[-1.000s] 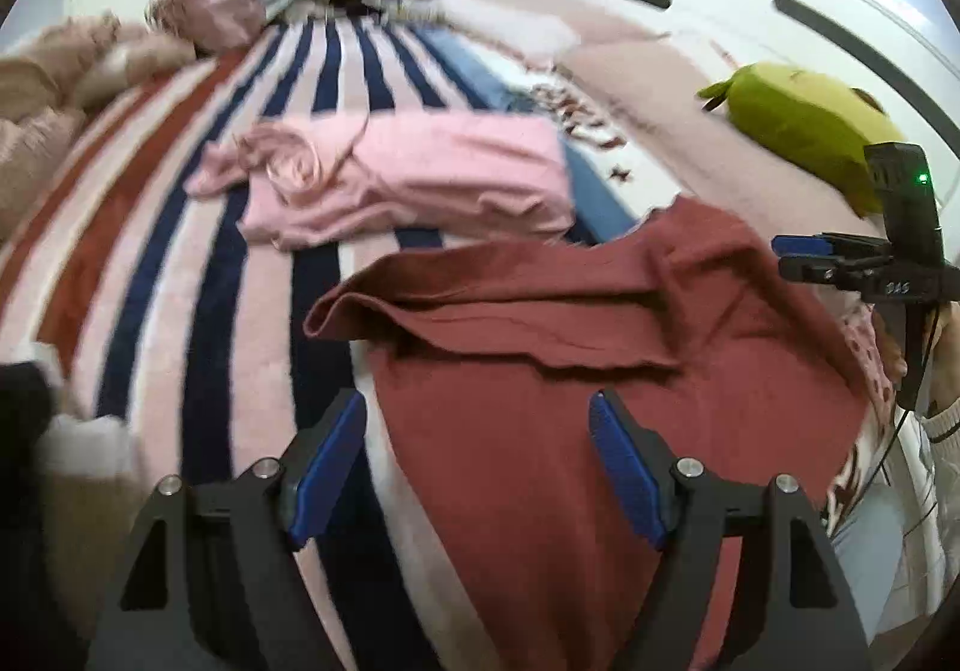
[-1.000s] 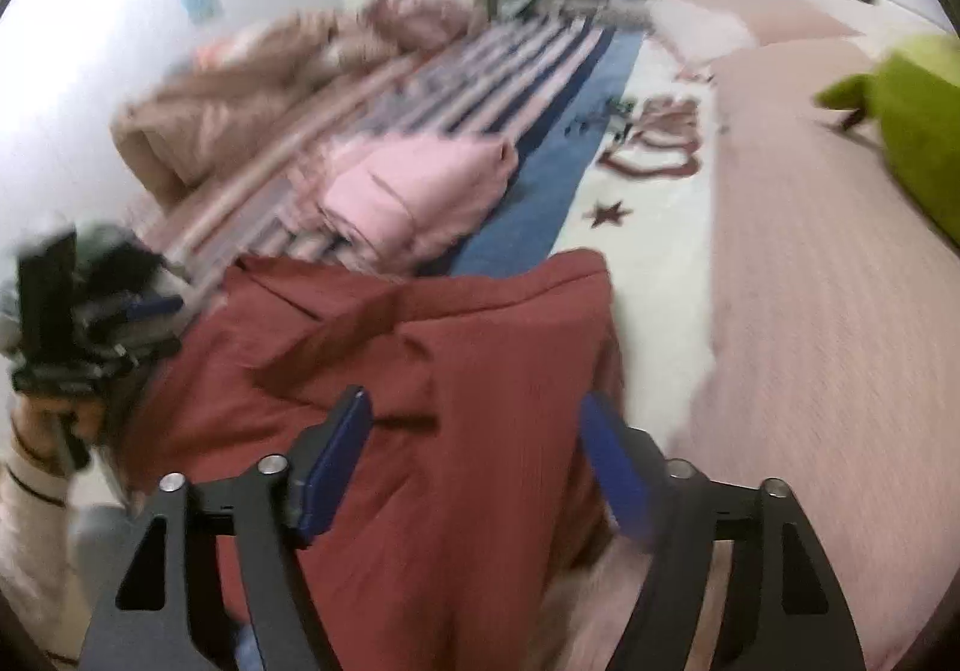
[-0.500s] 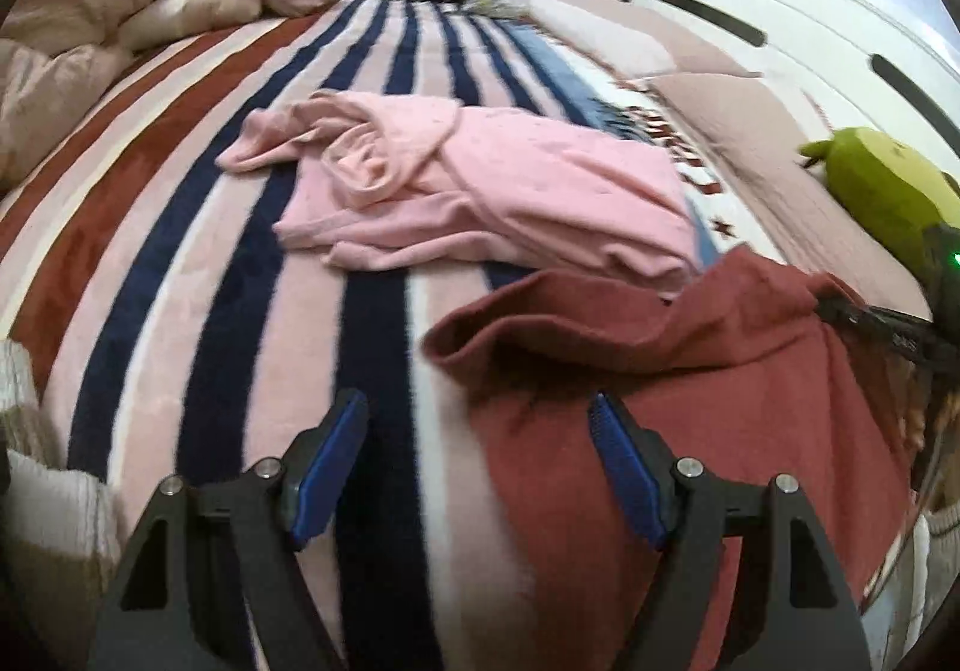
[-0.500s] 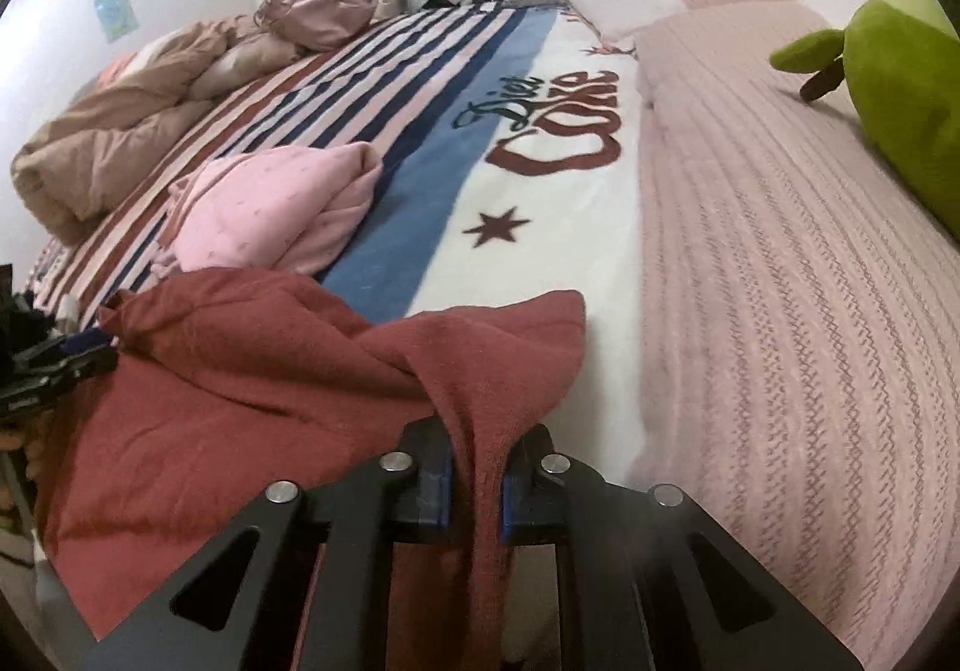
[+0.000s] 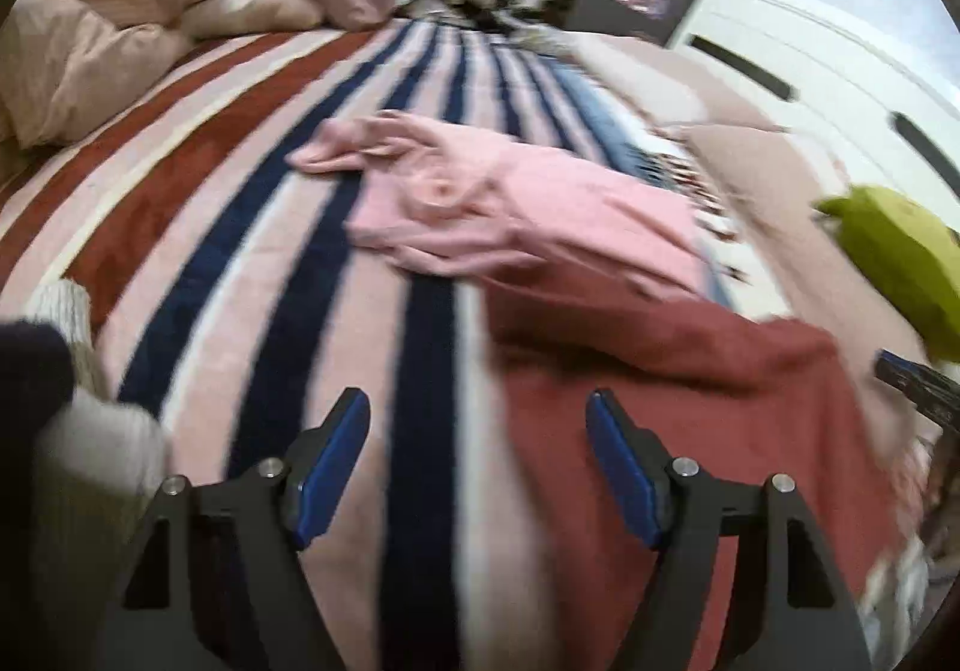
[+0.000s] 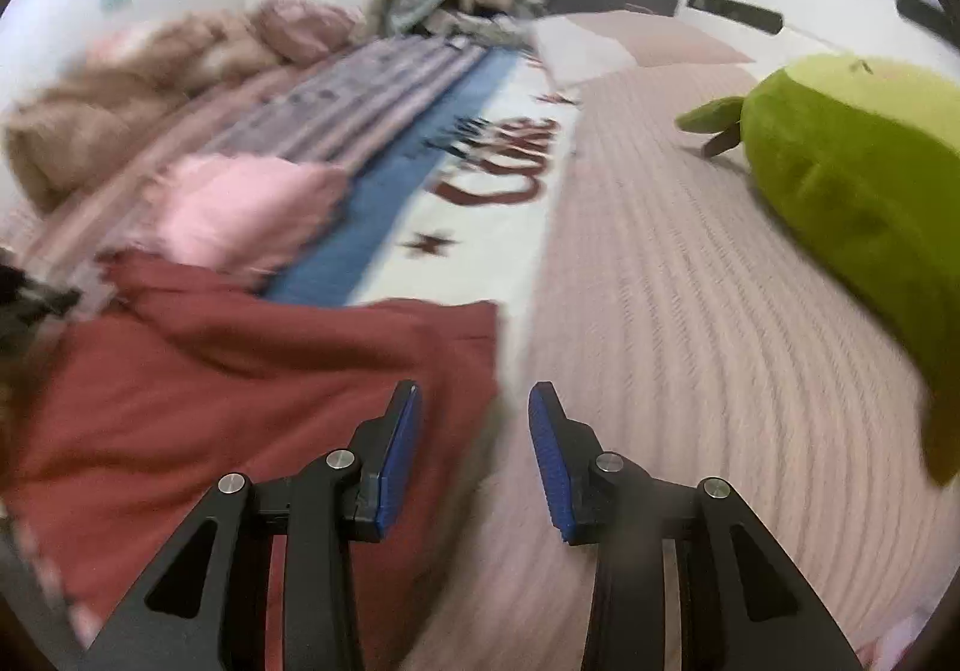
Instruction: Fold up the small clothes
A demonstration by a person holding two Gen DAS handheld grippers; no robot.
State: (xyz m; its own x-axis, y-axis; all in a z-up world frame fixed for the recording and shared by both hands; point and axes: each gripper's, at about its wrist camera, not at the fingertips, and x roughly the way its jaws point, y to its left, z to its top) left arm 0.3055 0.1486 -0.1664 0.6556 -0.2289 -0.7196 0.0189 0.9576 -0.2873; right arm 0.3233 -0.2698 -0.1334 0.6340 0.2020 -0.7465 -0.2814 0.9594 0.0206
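A dark red garment (image 5: 678, 389) lies spread on the striped blanket (image 5: 252, 227) near the bed's front edge; it also shows in the right wrist view (image 6: 240, 383). A crumpled pink garment (image 5: 510, 209) lies just beyond it, also in the right wrist view (image 6: 240, 209). My left gripper (image 5: 477, 455) is open and empty, low over the red garment's left edge. My right gripper (image 6: 474, 449) is open and empty, at the red garment's right edge.
A green plush toy (image 6: 852, 203) lies on the pink bedspread (image 6: 690, 311) at the right. Beige and pink bedding (image 5: 108, 41) is piled at the far left. A white headboard (image 5: 810, 59) stands at the right. A light sleeve cuff (image 5: 66, 311) shows at the left.
My right gripper was shut on the red garment's corner and has opened and let it go. The left gripper has swung left and stayed open. Both views are blurred by motion.
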